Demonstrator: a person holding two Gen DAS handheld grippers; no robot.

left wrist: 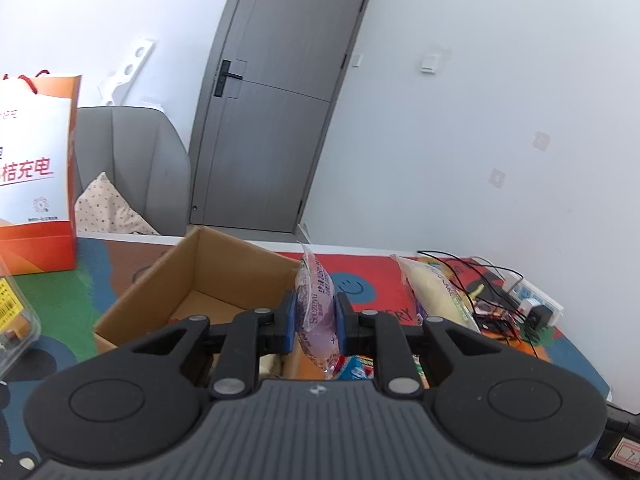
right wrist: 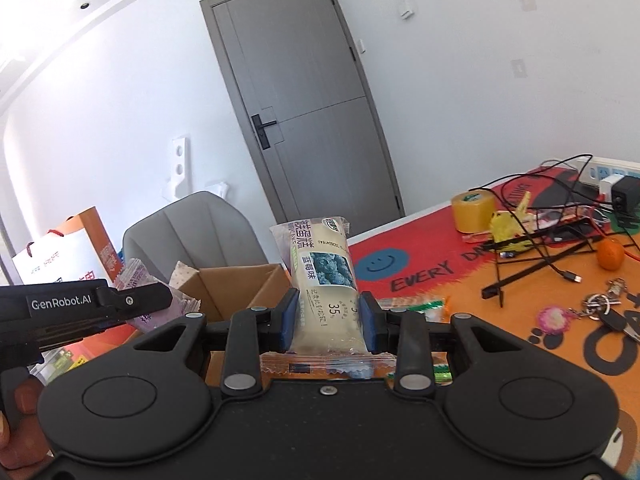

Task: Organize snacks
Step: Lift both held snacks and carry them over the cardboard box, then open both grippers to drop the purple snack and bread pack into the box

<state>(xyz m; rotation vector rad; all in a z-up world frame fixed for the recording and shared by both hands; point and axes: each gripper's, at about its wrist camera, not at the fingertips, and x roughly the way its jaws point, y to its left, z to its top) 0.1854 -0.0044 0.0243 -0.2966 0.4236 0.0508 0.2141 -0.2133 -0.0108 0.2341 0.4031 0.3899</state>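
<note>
Left gripper (left wrist: 316, 320): matte black plastic body, ribbed grey top plate, two round embossed discs, silver pivot screws, blue finger pads (left wrist: 289, 316). Right gripper (right wrist: 329, 320): same black linkage arms, silver rivets, one centre screw, blue pads (right wrist: 291, 320). Seen from the right wrist, the left unit's side reads "GenRobot.AI" in white. Bare-skinned hand (right wrist: 22, 432) at lower left.
</note>
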